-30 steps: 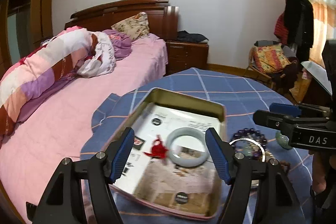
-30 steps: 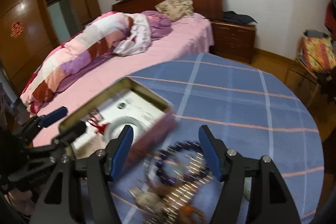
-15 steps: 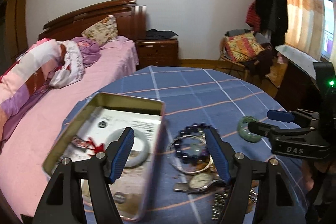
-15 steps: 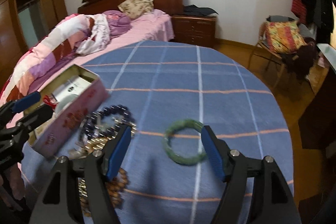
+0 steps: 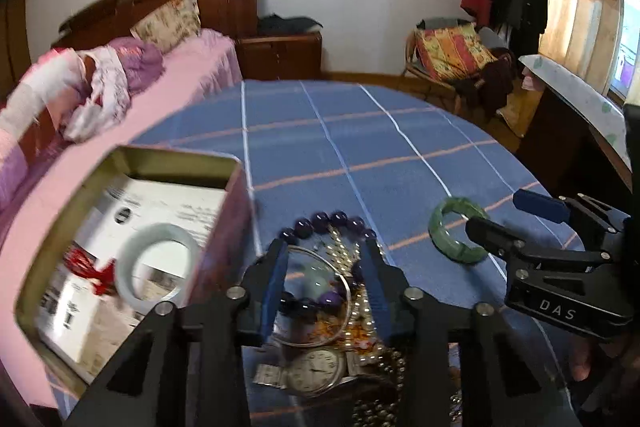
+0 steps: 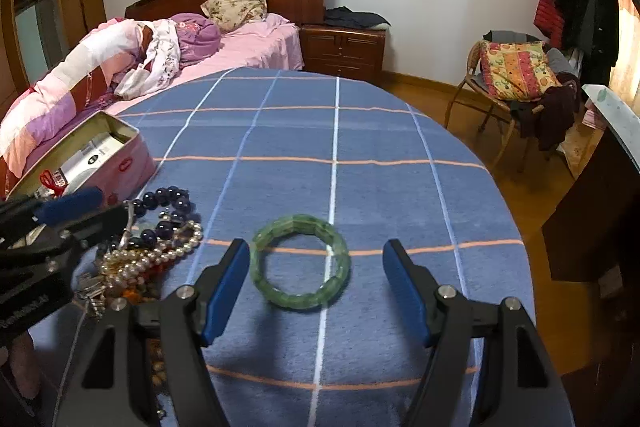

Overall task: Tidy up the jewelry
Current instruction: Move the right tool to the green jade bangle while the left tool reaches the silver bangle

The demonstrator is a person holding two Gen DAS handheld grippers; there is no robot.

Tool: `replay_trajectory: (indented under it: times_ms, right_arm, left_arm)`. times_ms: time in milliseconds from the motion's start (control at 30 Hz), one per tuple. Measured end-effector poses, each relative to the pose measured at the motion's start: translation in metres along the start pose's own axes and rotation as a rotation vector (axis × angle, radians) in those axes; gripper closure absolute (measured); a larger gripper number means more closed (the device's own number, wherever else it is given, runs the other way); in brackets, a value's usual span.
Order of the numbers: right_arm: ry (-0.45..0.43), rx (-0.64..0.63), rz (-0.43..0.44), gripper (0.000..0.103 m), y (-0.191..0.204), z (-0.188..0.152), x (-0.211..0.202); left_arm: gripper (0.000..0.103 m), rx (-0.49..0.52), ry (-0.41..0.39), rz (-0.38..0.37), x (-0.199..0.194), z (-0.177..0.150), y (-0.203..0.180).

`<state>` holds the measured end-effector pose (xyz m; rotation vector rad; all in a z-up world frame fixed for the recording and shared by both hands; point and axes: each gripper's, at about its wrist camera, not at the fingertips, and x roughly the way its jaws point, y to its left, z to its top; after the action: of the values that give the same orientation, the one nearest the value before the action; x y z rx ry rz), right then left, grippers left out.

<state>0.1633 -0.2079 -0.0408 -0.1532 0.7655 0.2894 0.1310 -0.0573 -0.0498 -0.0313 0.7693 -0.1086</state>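
Left wrist view: tin (image 5: 236, 167) on bench (image 5: 360, 131) held only a pale bangle (image 5: 158, 261); heap (image 5: 340, 291) and green bangle (image 6: 300, 261) remained outside. Left hand-held gripper (image 5: 326, 283), just narrowed, straddled the heap, grip unclear; right hand-held gripper (image 6: 316, 287) gaped around the green bangle, not touching.

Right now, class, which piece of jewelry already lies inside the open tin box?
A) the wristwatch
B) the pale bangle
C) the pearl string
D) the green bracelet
B: the pale bangle lies flat inside the tin box, while the green bracelet, the wristwatch and the pearl string all lie on the blue tablecloth.
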Motion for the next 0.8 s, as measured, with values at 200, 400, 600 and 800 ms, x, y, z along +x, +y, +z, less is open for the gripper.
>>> replay_trajectory:
  times_ms: [200, 400, 600, 800]
  right_arm:
    - [-0.005, -0.004, -0.009, 0.031, 0.000, -0.002, 0.002]
    - [-0.003, 0.018, -0.008, 0.031, -0.006, -0.003, 0.002]
    - [0.008, 0.025, -0.011, 0.031, -0.007, -0.003, 0.004]
    - [0.023, 0.040, -0.010, 0.031, -0.010, -0.003, 0.008]
  left_arm:
    - [0.066, -0.025, 0.056, -0.043, 0.013, -0.004, -0.003]
    - [0.091, -0.024, 0.069, -0.058, 0.017, -0.005, -0.005]
    - [0.098, 0.006, 0.035, -0.032, 0.009, -0.004, -0.009]
    - [0.098, 0.024, 0.004, -0.013, 0.003, -0.001, -0.007]
